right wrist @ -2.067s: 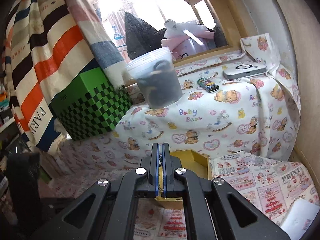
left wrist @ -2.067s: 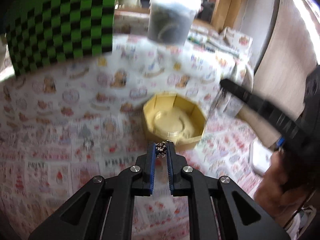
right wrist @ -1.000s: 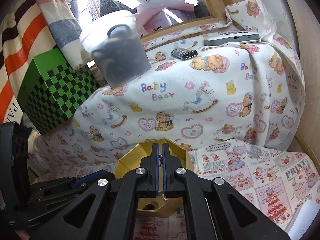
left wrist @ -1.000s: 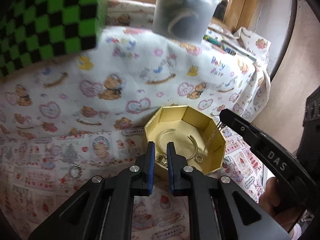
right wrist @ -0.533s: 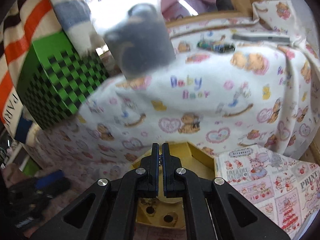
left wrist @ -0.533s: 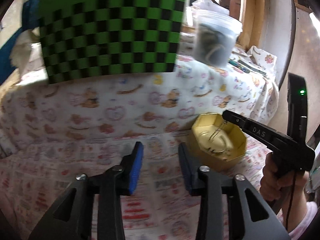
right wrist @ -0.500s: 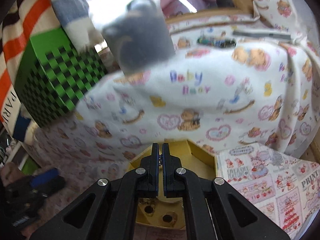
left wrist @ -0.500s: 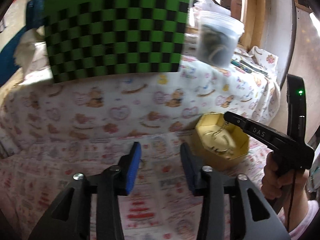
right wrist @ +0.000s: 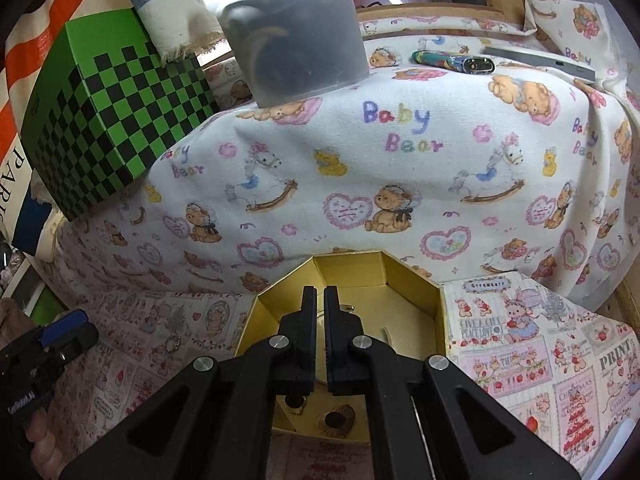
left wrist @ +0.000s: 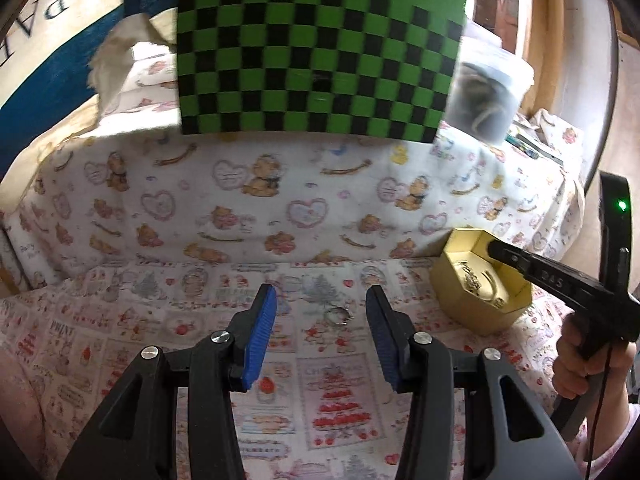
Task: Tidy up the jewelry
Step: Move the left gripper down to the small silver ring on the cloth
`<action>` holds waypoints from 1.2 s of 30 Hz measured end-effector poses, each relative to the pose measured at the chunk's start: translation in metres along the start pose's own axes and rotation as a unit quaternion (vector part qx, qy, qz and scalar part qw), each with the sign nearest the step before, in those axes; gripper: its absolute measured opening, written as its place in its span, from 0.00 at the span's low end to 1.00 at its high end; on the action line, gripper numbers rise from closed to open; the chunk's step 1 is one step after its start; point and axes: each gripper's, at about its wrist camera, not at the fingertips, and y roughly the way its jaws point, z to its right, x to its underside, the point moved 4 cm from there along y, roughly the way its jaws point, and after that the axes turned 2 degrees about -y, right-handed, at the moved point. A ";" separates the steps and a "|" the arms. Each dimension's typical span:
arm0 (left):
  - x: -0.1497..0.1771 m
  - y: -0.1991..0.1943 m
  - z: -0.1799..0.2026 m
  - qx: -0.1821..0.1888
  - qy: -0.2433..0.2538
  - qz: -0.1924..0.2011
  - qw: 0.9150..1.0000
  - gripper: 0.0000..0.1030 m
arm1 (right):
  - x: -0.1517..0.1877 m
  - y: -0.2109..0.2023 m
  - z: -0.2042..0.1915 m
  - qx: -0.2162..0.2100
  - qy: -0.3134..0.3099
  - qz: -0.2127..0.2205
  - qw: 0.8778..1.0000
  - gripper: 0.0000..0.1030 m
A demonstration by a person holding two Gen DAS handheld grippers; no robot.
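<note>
A gold octagonal box (right wrist: 400, 276) stands on the printed cloth with a bangle and small pieces inside. My right gripper (right wrist: 319, 292) hovers over the box, shut on a thin chain (left wrist: 472, 278) that trails down into it. From the left wrist view the box (left wrist: 452, 280) is at the right with the right gripper (left wrist: 494, 248) above its rim. My left gripper (left wrist: 319, 292) is open and holds nothing. A small silver ring (left wrist: 338, 316) lies on the cloth just beyond and between its blue pads (left wrist: 260, 332). The ring (right wrist: 174, 344) also shows left of the box, near the left gripper (right wrist: 68, 326).
A green and black checkered box (left wrist: 320, 56) stands on the raised, teddy-print ledge behind. Beside it is a plastic tub (right wrist: 292, 36) of dark items. A lighter (right wrist: 452, 60) and a flat silver device (right wrist: 540, 60) lie further right. A person's hand (left wrist: 576, 360) holds the right gripper.
My left gripper let its piece go into the gold box, opened, and swung left to the ring on the cloth. The right gripper stayed shut over the box, shifting slightly.
</note>
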 end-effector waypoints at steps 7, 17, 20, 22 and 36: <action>-0.005 -0.011 -0.014 -0.026 -0.003 0.028 0.999 0.49 | -0.004 -0.028 -0.003 0.011 -0.001 0.038 0.999 0.29; -0.013 -0.031 -0.021 -0.029 -0.010 0.067 0.997 0.66 | -0.003 -0.061 -0.032 0.022 -0.050 0.092 0.994 0.65; -0.012 -0.030 -0.023 -0.034 -0.012 0.069 0.997 0.71 | -0.002 -0.061 -0.036 0.026 -0.059 0.092 0.994 0.68; -0.011 -0.026 -0.023 -0.040 -0.010 0.067 0.997 0.71 | -0.002 -0.059 -0.037 0.032 -0.065 0.092 0.993 0.68; -0.009 0.006 -0.043 -0.043 -0.031 0.025 0.998 0.84 | -0.002 -0.049 -0.018 0.045 -0.030 0.076 0.996 0.78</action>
